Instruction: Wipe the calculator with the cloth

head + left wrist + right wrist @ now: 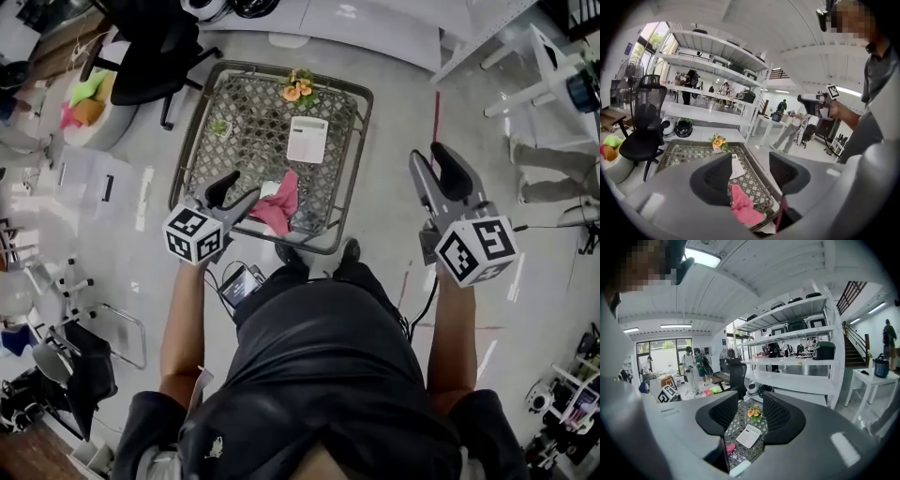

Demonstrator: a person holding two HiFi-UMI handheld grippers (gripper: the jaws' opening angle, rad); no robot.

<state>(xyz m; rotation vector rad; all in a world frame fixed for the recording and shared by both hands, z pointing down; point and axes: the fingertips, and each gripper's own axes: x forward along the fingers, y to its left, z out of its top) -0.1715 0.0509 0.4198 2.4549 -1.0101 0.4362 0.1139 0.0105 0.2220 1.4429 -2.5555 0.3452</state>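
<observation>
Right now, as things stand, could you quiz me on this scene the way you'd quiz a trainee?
1. True or false: the calculator lies apart from the pink cloth.
2. The left gripper is: A, shut on the cloth; B, open, close to the cloth; C, open, over the calculator.
3. Fill in: the right gripper hangs beside the mesh table, its jaws ___.
Key: 1 true; 2 B; 3 open.
</observation>
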